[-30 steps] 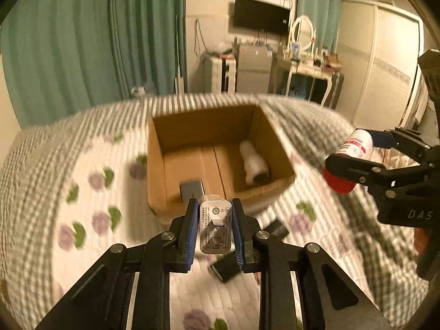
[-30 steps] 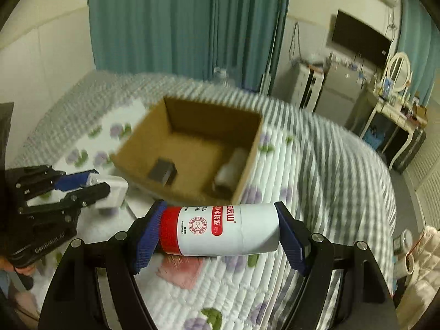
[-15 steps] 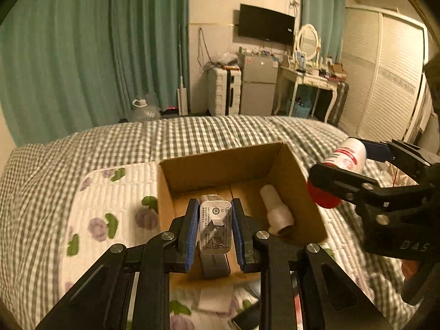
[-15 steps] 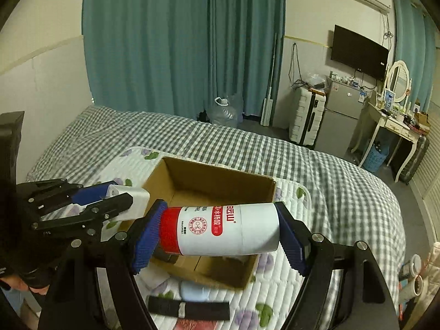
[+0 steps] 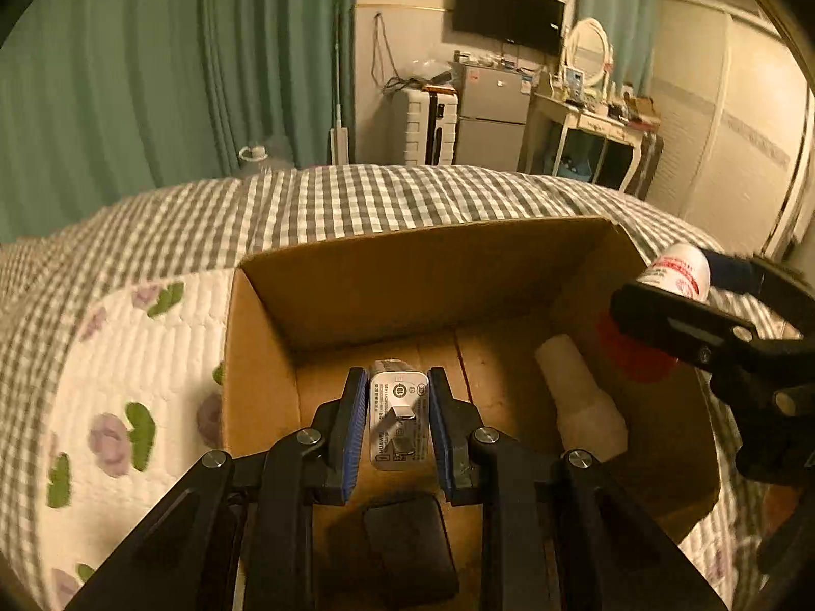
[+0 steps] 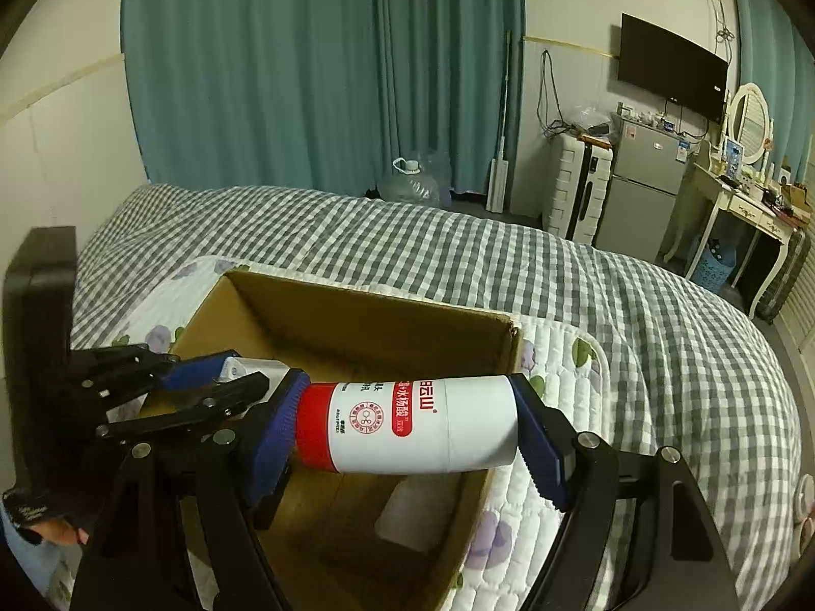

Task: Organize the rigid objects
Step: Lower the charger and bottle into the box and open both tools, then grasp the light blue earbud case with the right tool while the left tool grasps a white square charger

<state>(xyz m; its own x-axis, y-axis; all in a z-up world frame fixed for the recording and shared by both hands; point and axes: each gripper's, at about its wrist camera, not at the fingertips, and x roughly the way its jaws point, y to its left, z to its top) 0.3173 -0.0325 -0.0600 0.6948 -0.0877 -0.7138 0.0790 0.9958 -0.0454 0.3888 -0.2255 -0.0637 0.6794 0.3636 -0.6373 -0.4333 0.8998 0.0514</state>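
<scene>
An open cardboard box [image 5: 407, 275] stands on the bed; it also shows in the right wrist view [image 6: 367, 321]. My left gripper [image 5: 398, 422] is shut on a white charger [image 5: 398, 420] and holds it over the box's inside. My right gripper [image 6: 407, 430] is shut on a white bottle with a red cap [image 6: 417, 427], held sideways over the box's right side; this bottle also shows in the left wrist view [image 5: 672, 280]. Inside the box lie a small white bottle [image 5: 580, 397] and a black block [image 5: 407, 550].
The bed has a grey checked cover [image 6: 611, 275] and a white flowered quilt [image 5: 142, 356] under the box. Teal curtains [image 6: 305, 66], a suitcase [image 6: 575, 188], a small fridge [image 6: 642, 178] and a dressing table [image 6: 749, 203] stand beyond the bed.
Both grippers have moved forward and now hang over the box, each still holding its object. The loose items on the quilt in front of the box have left the views.
</scene>
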